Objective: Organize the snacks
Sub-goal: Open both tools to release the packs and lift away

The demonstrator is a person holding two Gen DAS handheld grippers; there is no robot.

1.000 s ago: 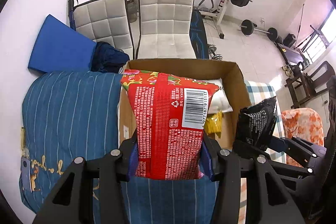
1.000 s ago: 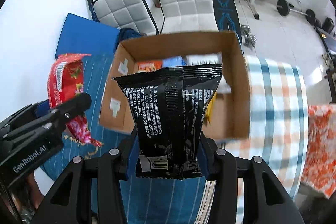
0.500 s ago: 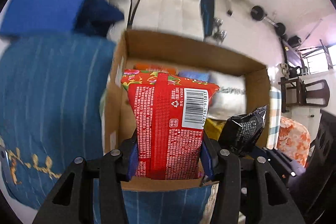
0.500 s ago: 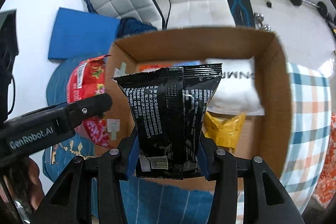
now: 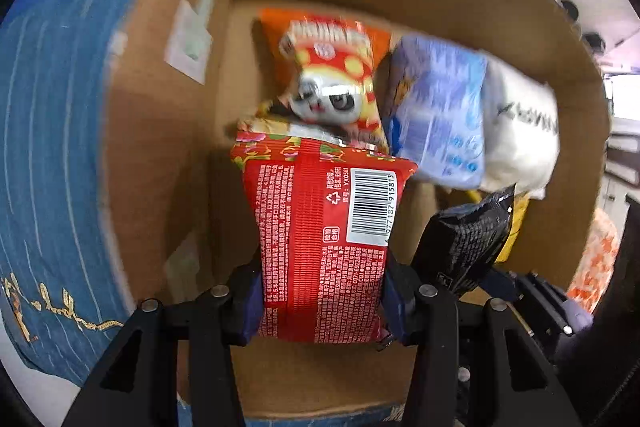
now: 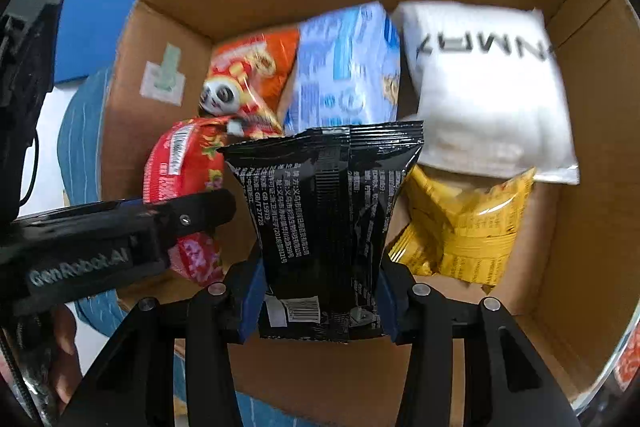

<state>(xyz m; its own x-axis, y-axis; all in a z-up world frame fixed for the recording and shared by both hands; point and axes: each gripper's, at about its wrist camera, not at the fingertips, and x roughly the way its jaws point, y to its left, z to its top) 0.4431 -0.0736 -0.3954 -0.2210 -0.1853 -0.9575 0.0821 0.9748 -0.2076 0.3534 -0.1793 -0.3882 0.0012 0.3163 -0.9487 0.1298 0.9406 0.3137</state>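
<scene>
A blue striped cloth (image 5: 52, 163) lies left of the cardboard box (image 5: 160, 131), whose left wall bears a pale label (image 5: 188, 43). Inside the box, along the far wall from left to right, lie an orange panda pack (image 5: 332, 67), a light blue pack (image 5: 440, 115) and a white bag (image 5: 520, 131) with black letters; a yellow pack (image 6: 468, 223) lies nearer, just below the white bag. The left gripper (image 5: 322, 291) has its jaws closed on the lower part of a red pack (image 5: 320, 227), which stands upright with its barcode side to the camera, held within the box opening at the left, its top edge just in front of the panda pack. To its right, the right gripper (image 6: 320, 303) has its jaws pressed against the bottom of a black pack (image 6: 324, 211), likewise upright, held over the middle of the box, between the red pack and the yellow one. In the right wrist view the left gripper's finger (image 6: 188, 213) crosses in front of the red pack, and part of a hand (image 6: 66, 343) shows at the lower left edge.
</scene>
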